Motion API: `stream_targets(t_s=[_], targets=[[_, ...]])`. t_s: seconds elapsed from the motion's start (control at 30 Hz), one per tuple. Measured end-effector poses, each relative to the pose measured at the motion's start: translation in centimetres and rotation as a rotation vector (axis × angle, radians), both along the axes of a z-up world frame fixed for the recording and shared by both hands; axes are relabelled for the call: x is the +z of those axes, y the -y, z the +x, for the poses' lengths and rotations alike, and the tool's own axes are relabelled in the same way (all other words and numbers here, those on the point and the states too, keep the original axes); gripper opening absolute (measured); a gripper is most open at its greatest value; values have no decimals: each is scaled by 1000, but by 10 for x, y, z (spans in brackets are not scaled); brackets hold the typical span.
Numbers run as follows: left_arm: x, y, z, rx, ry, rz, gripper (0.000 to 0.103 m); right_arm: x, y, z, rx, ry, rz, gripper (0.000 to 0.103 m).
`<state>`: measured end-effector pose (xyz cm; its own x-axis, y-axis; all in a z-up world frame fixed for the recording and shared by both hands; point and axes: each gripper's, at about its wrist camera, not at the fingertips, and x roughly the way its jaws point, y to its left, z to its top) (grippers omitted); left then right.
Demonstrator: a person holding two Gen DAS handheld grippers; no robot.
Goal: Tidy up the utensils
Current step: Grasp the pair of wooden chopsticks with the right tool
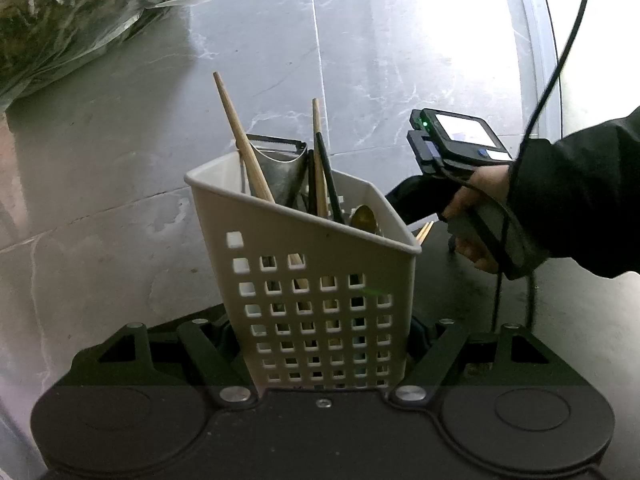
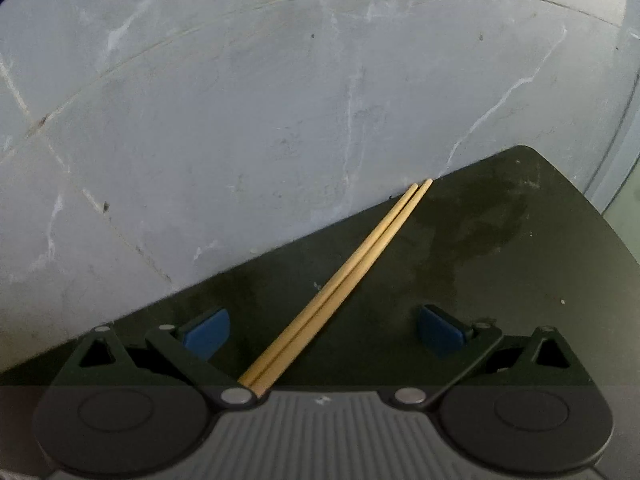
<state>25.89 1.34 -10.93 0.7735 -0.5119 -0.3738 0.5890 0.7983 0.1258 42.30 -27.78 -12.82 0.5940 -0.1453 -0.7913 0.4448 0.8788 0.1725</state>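
Note:
A white perforated utensil basket (image 1: 316, 280) stands between the fingers of my left gripper (image 1: 320, 336), which is shut on its lower walls. It holds wooden chopsticks (image 1: 244, 140), black chopsticks, a metal tool and a gold spoon (image 1: 364, 218). On the black tabletop (image 2: 500, 260) lies a pair of wooden chopsticks (image 2: 348, 276), side by side and running diagonally; their tips (image 1: 425, 232) peek out behind the basket. My right gripper (image 2: 324, 332) hangs over them, open, its blue pads (image 2: 206, 334) wide on either side and not touching. A hand (image 1: 476, 208) holds that gripper to the right of the basket.
Grey marble floor (image 1: 360, 60) lies beyond the tabletop's edge. A clear plastic bag (image 1: 72, 12) with dark greenish contents lies on the floor at the far left. A black cable (image 1: 560, 60) runs up from the right hand's device.

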Motion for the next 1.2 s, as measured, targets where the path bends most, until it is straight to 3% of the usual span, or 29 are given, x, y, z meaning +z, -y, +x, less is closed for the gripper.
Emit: stream_targets(t_s=[0.23,0.43,0.63,0.77,0.93,1.0,1.1,1.17,1.2], targets=[[-1,1,0,7,1,-5,79,-2,-9,-20,139,-22,-138,83],[-2,0,0,7,1,-9,79,3,1,-39,253,-44,-136,62],[-2,-1,1,4,0,-14,78,8,7,-60,388,-125,-122,47],[-2,-3,2,-1,0,-15,78,10,15,-65,459,-199,-106,51],[-2,-4,3,-9,2,-7,78,12,24,-42,393,-198,-88,64],[-2,-4,3,-12,1,-4,78,12,26,-29,365,-193,-92,63],[-2,-4,3,-13,2,-4,78,15,27,-22,346,-200,-101,49],[-2,-4,3,-11,2,-7,78,17,28,-26,338,-197,-97,21],[-2,-4,3,-9,2,-8,78,17,28,-28,333,-198,-94,20]])
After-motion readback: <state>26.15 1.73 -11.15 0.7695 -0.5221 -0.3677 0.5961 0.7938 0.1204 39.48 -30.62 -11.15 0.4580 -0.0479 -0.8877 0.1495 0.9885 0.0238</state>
